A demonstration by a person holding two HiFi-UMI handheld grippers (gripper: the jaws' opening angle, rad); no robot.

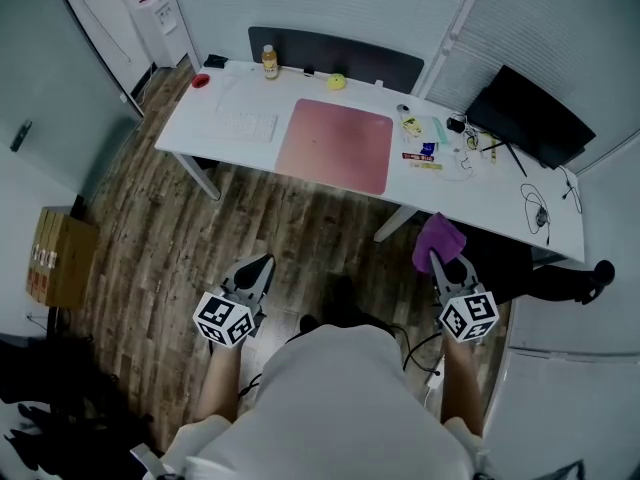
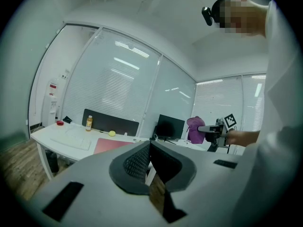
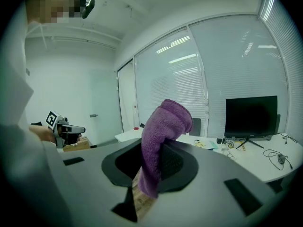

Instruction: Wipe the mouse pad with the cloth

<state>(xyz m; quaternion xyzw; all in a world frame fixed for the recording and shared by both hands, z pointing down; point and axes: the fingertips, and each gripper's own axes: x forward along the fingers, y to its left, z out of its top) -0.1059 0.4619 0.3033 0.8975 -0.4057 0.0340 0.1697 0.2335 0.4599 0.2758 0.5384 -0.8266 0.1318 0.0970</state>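
A pink mouse pad (image 1: 335,145) lies on the white desk (image 1: 250,88), well ahead of both grippers. A purple cloth (image 1: 438,240) is clamped in my right gripper (image 1: 447,265), which is held off the desk's near edge over the floor; the cloth (image 3: 161,141) stands up between its jaws. My left gripper (image 1: 256,272) is shut and empty, also over the floor in front of the desk. From the left gripper view the mouse pad (image 2: 111,145) and the right gripper with the cloth (image 2: 195,129) show in the distance.
On the desk are a white keyboard (image 1: 246,125), a bottle (image 1: 269,62), a yellow ball (image 1: 336,82), a red object (image 1: 201,80), small items and cables (image 1: 435,148), and a black monitor (image 1: 528,116). A cardboard box (image 1: 58,258) stands at left on the wood floor.
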